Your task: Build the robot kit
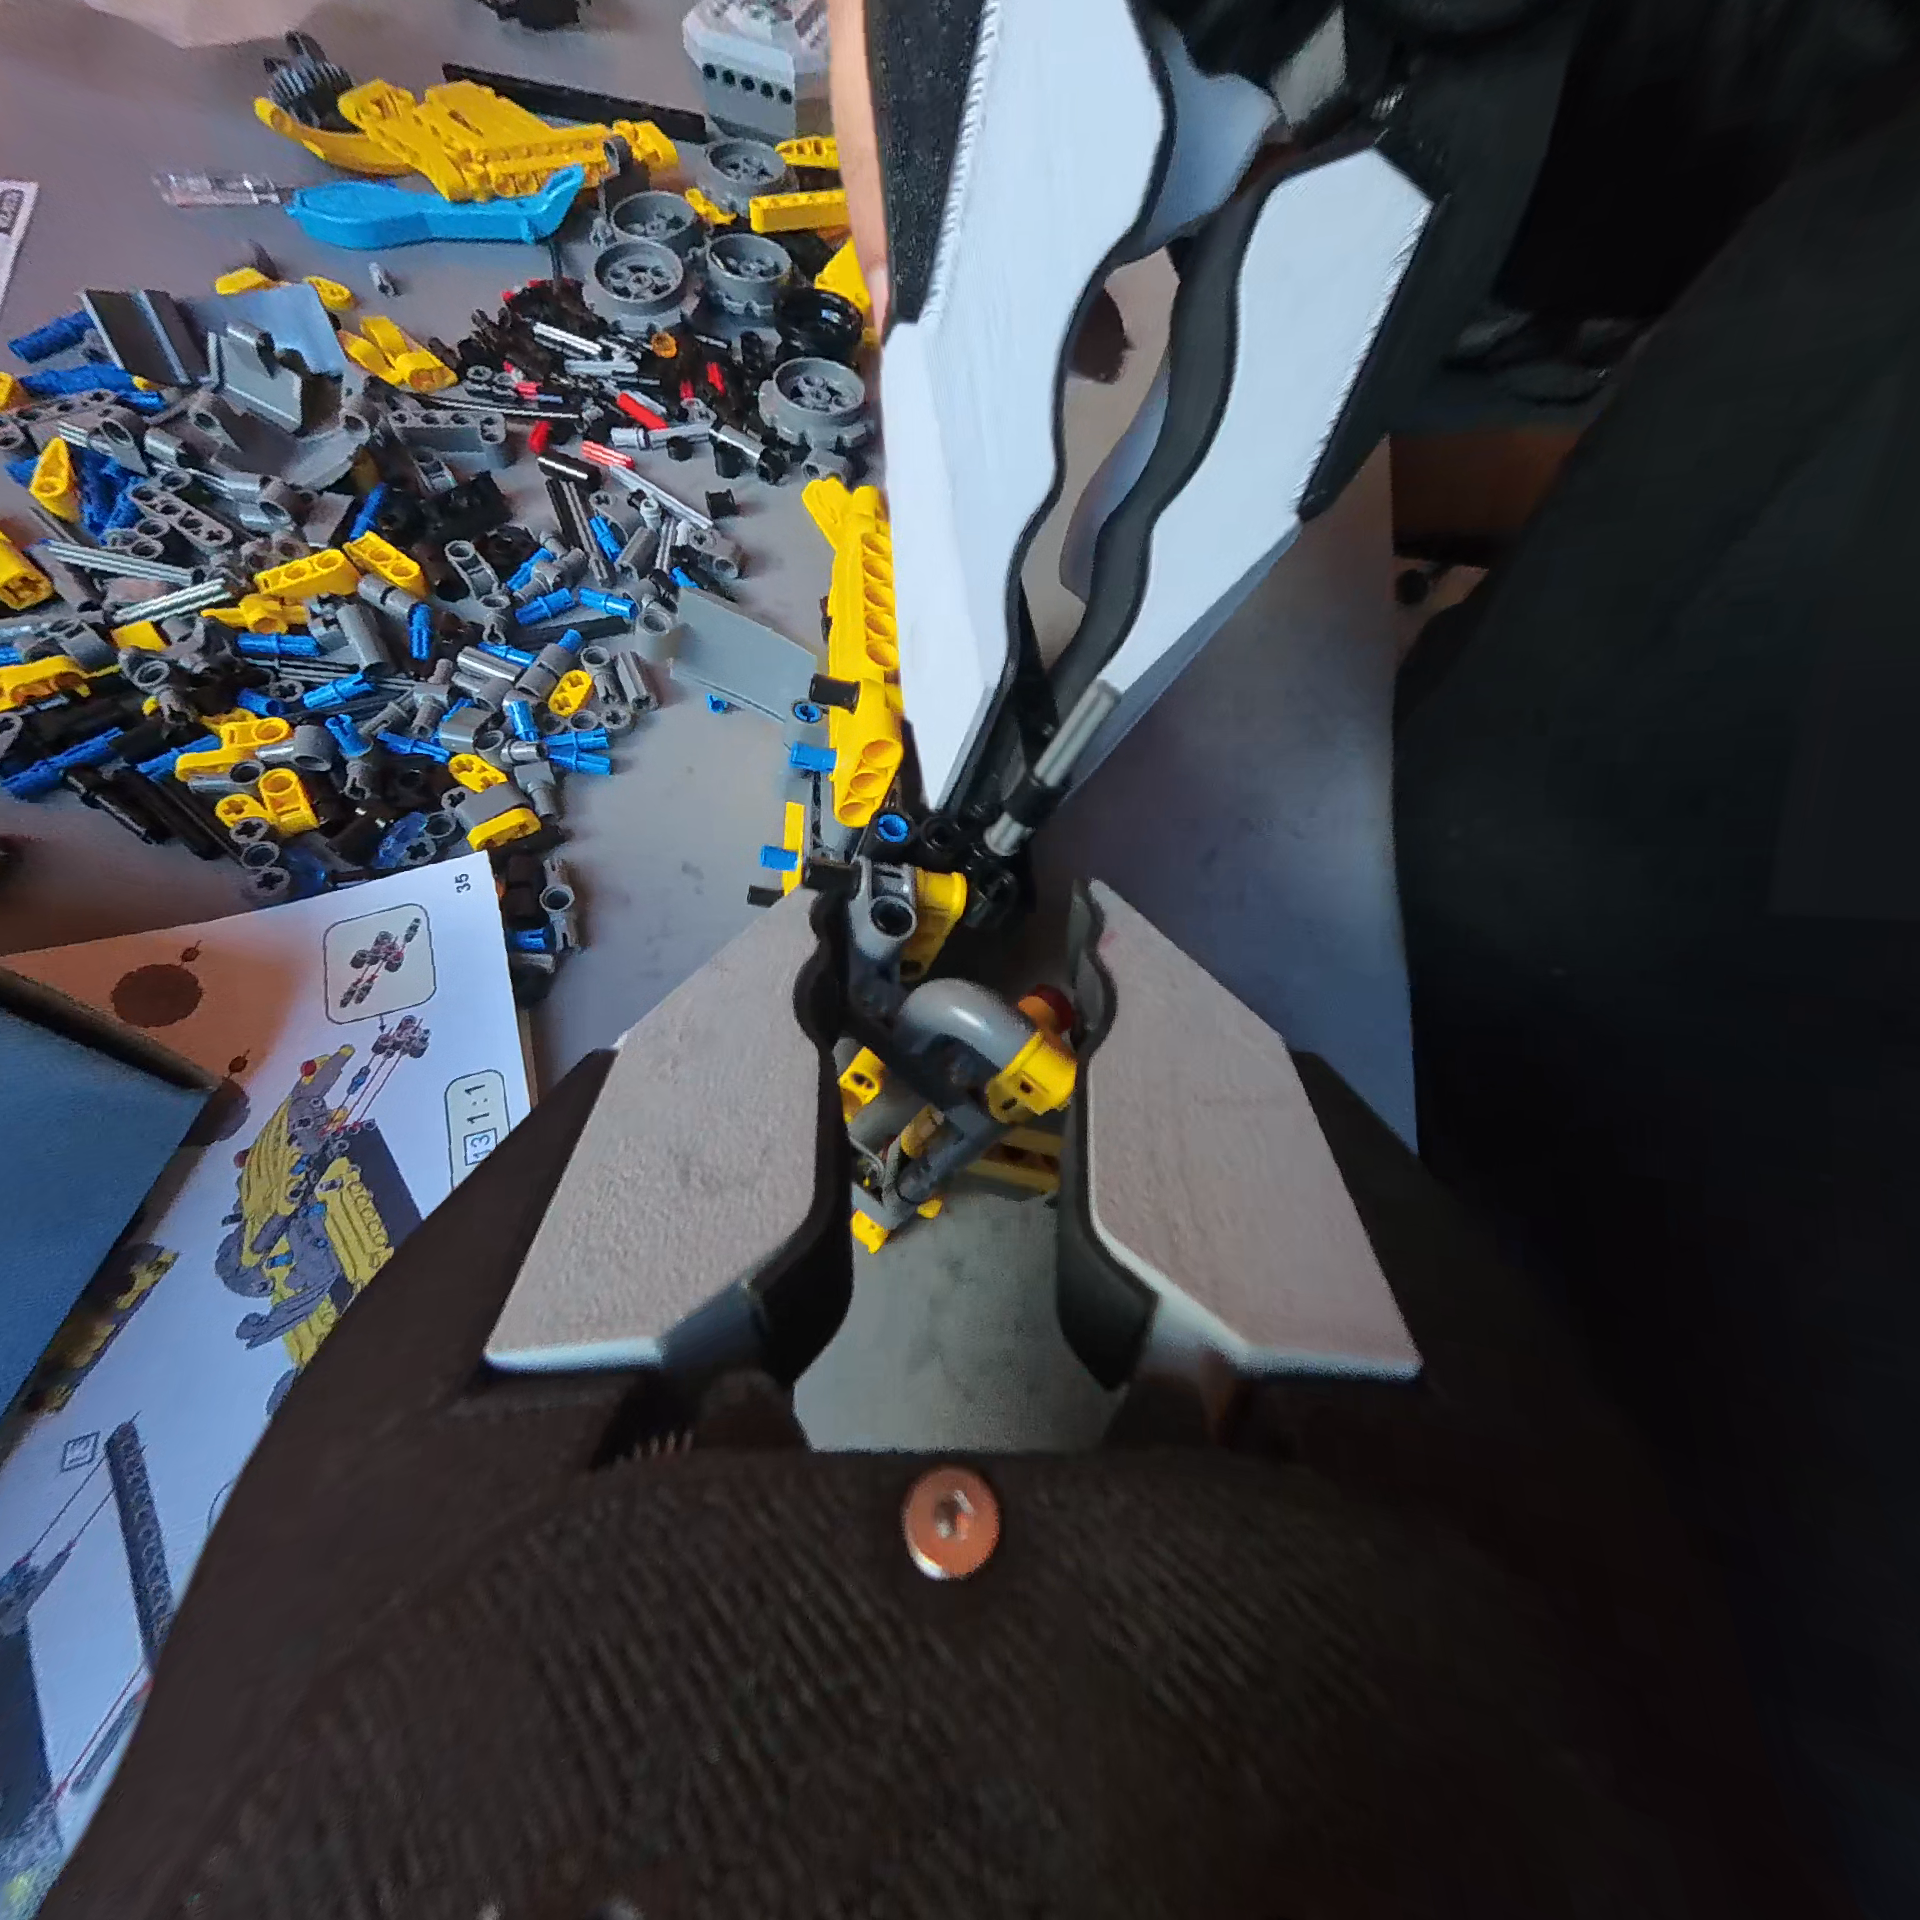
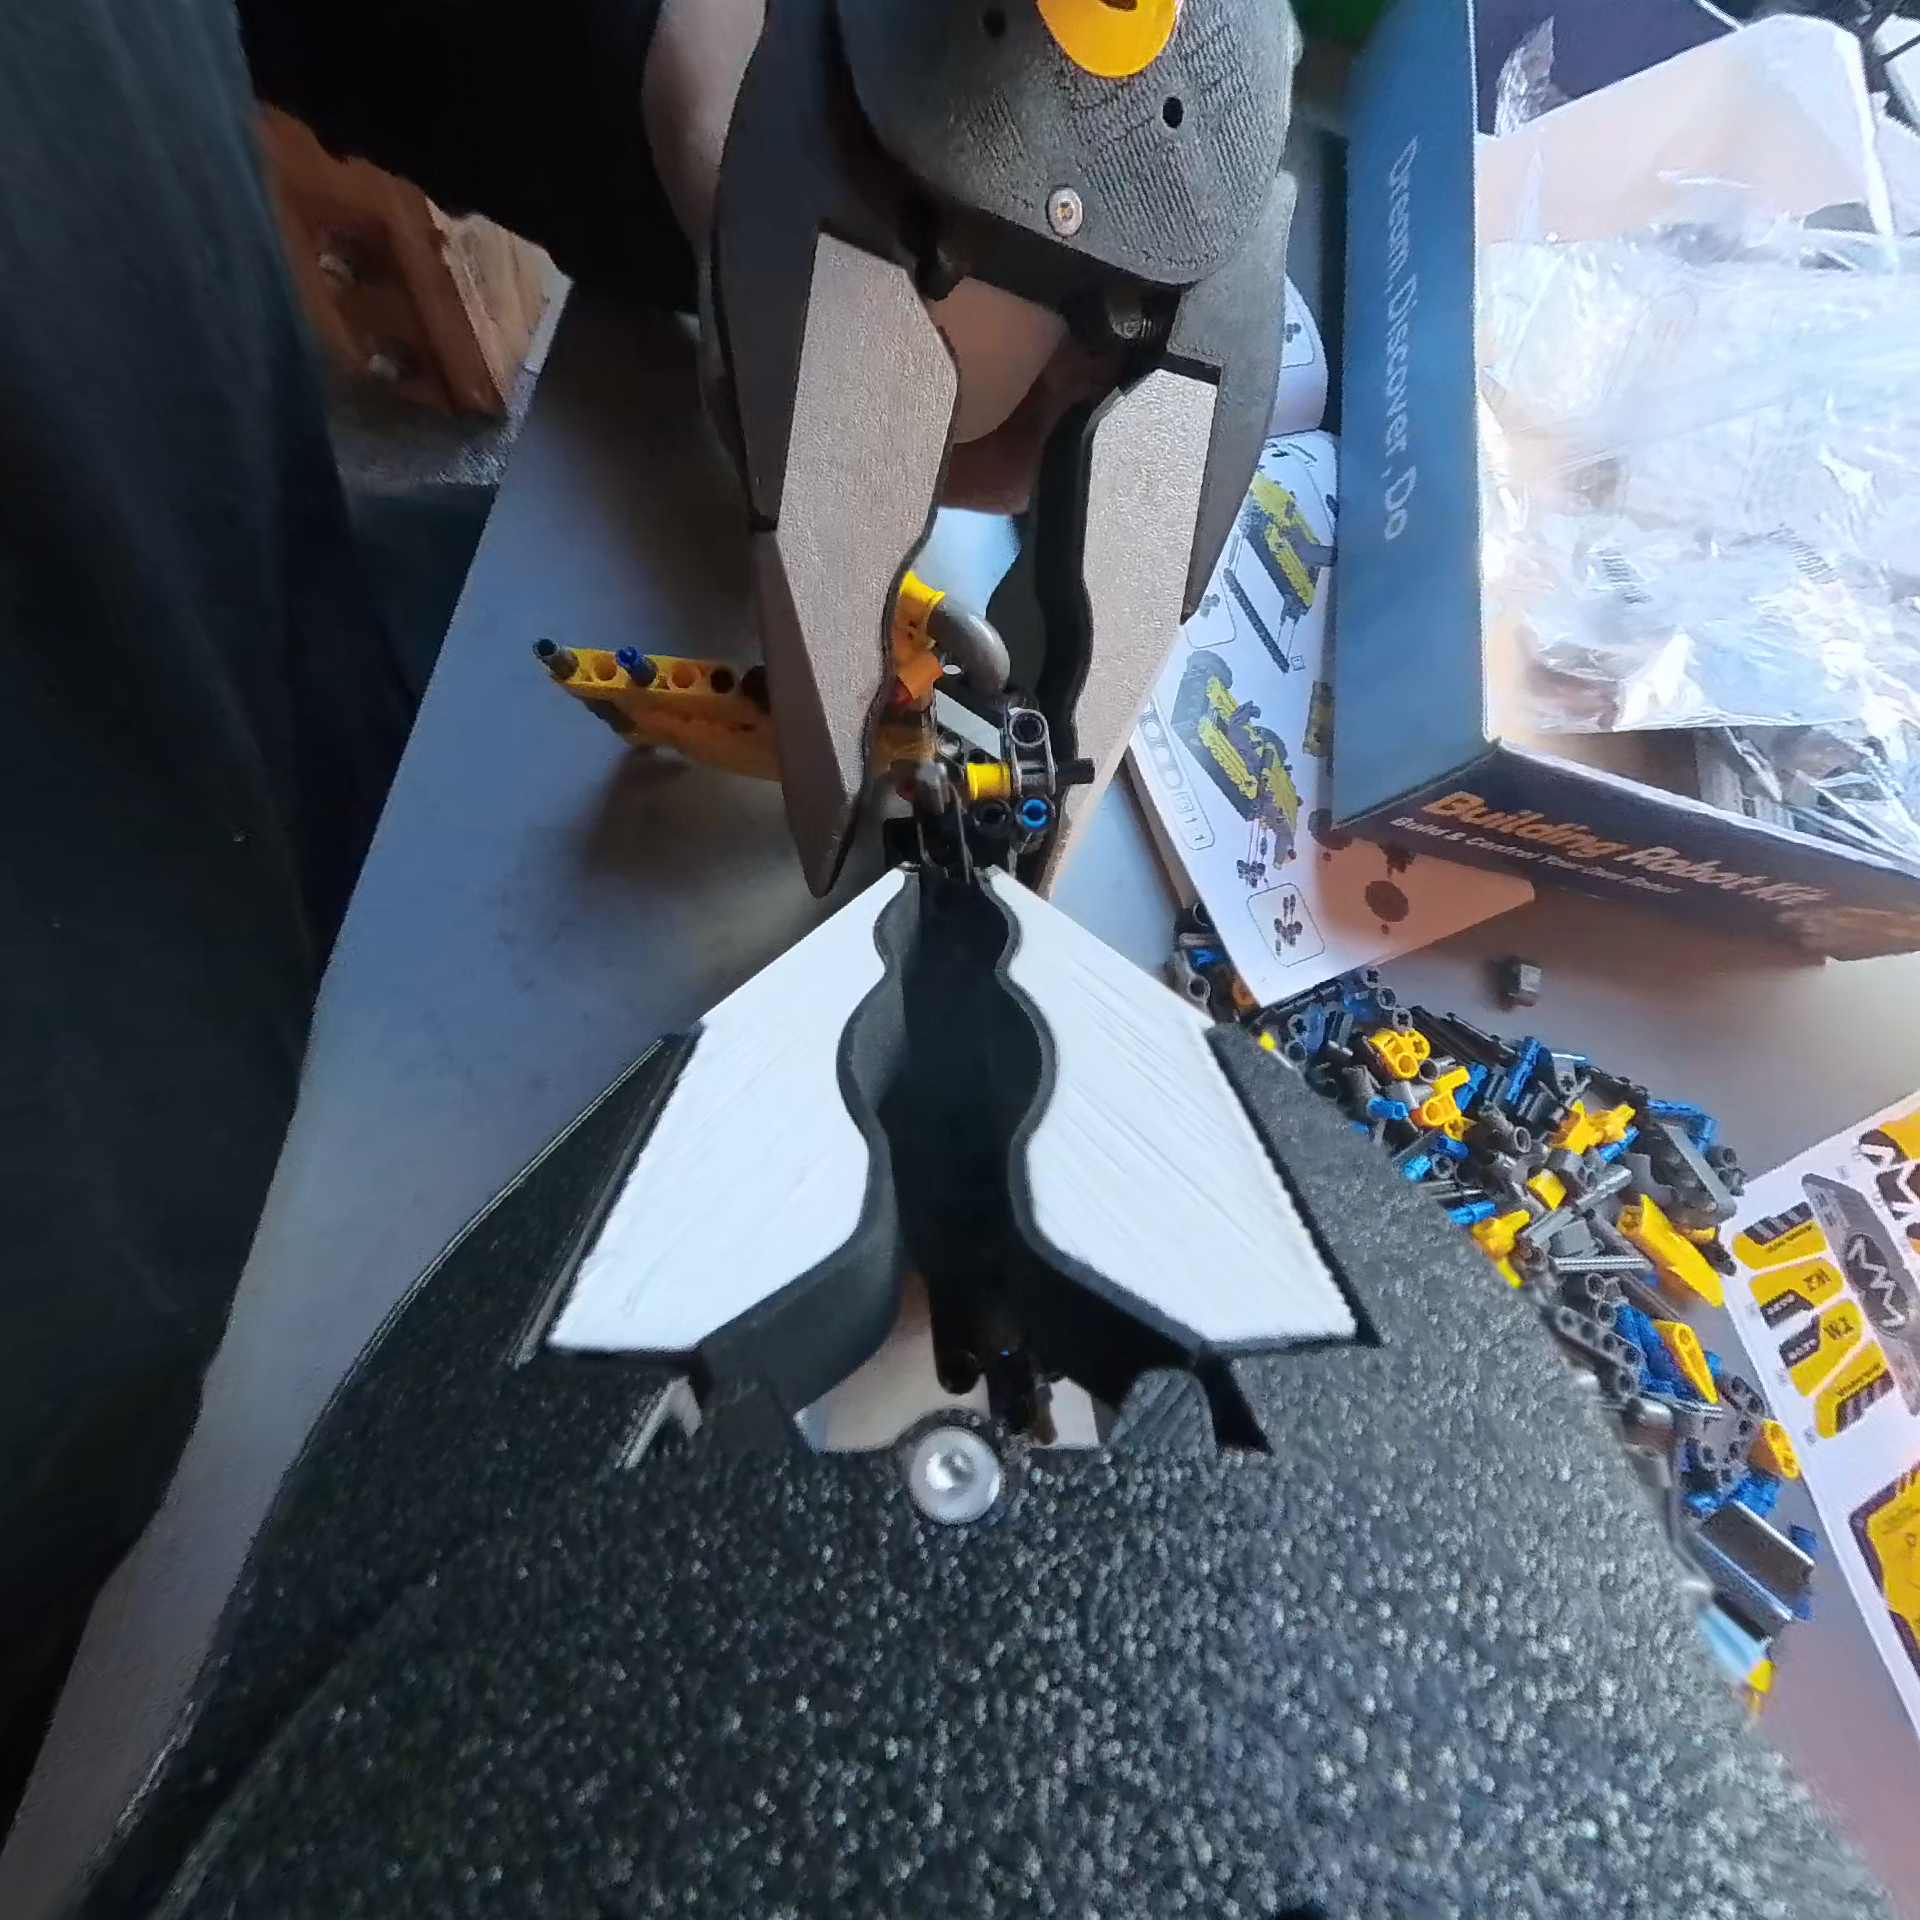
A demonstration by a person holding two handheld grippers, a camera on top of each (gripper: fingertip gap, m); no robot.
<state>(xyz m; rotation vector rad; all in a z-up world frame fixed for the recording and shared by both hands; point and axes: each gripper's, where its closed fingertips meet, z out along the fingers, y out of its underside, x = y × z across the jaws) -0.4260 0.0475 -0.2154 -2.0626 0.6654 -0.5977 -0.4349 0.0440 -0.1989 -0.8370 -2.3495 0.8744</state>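
Note:
My left gripper (image 1: 951,935), with grey fingers, is shut on a yellow and grey brick assembly (image 1: 966,1060) and holds it just above the grey table (image 1: 1226,831). My right gripper (image 1: 971,805), with white fingers, comes in from above. It is shut on a black part with a grey axle (image 1: 1049,748), whose tip touches the top of the assembly. In the right wrist view my right gripper (image 2: 945,883) grips the black part (image 2: 956,1091). My left gripper (image 2: 935,821) faces it, and the assembly's yellow beam (image 2: 665,686) sticks out to the left.
A pile of loose blue, yellow, grey and black pieces (image 1: 312,623) covers the left of the table, with grey wheels (image 1: 675,260) and a blue tool (image 1: 436,213). An instruction booklet (image 1: 343,1091), a blue box (image 2: 1455,520), plastic bags (image 2: 1683,468) and a sticker sheet (image 2: 1849,1299) lie nearby. Less than 4 cm separates the two grippers' tips.

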